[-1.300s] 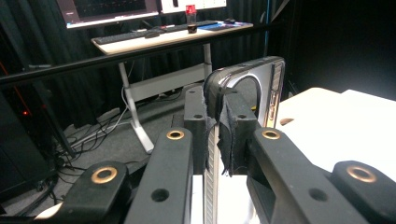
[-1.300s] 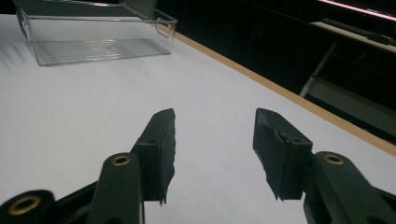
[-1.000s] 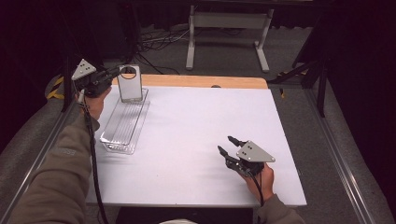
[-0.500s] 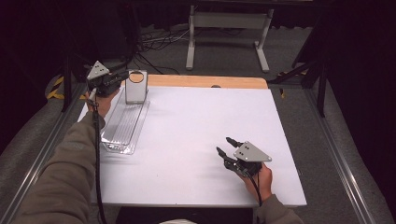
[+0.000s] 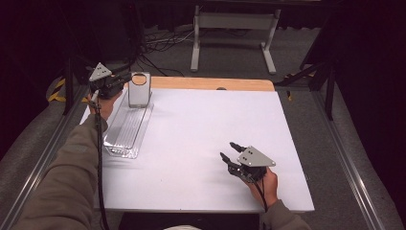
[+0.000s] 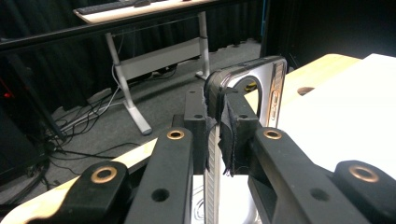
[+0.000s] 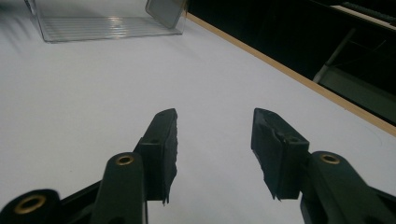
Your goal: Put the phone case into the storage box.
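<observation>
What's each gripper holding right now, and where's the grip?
The left gripper pinches the thin edge of a flat silver slab, standing upright at the clear tray's far end. The right gripper is open and holds nothing.

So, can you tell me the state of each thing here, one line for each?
Left gripper: shut on the phone case.
Phone case: held upright at the tray's far end.
Clear tray: lying flat on the table.
Right gripper: open, holding nothing, low over the table.

the left claw [image 6: 215,140] clamps its black pads on the thin edge of a silver phone [image 6: 261,88] standing upright over the white bench [image 6: 345,121]; a clear tray [image 6: 198,210] lies below.
</observation>
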The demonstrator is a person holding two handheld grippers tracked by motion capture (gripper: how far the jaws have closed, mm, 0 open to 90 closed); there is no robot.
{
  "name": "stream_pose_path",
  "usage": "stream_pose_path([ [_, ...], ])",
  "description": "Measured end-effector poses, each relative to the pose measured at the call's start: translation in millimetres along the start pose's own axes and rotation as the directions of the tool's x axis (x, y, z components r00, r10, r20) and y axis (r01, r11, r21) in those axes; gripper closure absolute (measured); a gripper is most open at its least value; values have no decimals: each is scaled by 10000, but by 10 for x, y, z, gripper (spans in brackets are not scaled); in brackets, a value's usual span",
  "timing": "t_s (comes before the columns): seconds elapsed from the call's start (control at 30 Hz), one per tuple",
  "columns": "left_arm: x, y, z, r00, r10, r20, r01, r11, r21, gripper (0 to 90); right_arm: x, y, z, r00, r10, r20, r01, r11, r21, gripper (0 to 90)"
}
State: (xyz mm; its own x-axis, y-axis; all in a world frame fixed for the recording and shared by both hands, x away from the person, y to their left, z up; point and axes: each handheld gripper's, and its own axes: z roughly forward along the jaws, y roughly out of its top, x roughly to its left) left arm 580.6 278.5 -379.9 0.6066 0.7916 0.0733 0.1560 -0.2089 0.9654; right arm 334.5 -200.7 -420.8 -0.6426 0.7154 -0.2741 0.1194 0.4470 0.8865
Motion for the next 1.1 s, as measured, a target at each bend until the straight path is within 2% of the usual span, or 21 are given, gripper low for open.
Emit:
stream_pose_path([
  [0.17,45,-22,-10,9999,-33,-168,34,10000,73,812,-2,6,-3,10000,-39,-63,39,10000,-63,504],
  [0.33,106,-71,-35,9990,-251,-371,255,9996,101,800,3,10,1,9997,-33,-234,29,9999,-169,497],
  [0.57,153,-128,-38,9972,-424,-620,442,9986,273,784,17,28,-7,9995,-178,-244,173,9996,-210,494],
  [0.73,141,-128,-17,9968,-325,-732,354,9986,396,759,25,33,-11,9994,-149,-325,141,9995,-271,491],
  [0.87,123,-121,6,9950,-144,-984,200,9982,559,681,36,44,-16,9991,-205,-375,193,9993,-326,486],
  [0.9,119,-122,2,9948,-266,-983,319,9981,530,657,34,43,-18,9990,-192,-412,178,9993,-334,485],
  [0.97,120,-118,-12,9940,-345,-1040,387,9985,391,663,30,43,-22,9988,-187,-449,172,9993,-336,484],
  [1.1,115,-103,-30,9938,-320,-1068,367,9985,418,650,33,46,-23,9987,-228,-464,212,9992,-346,484],
])
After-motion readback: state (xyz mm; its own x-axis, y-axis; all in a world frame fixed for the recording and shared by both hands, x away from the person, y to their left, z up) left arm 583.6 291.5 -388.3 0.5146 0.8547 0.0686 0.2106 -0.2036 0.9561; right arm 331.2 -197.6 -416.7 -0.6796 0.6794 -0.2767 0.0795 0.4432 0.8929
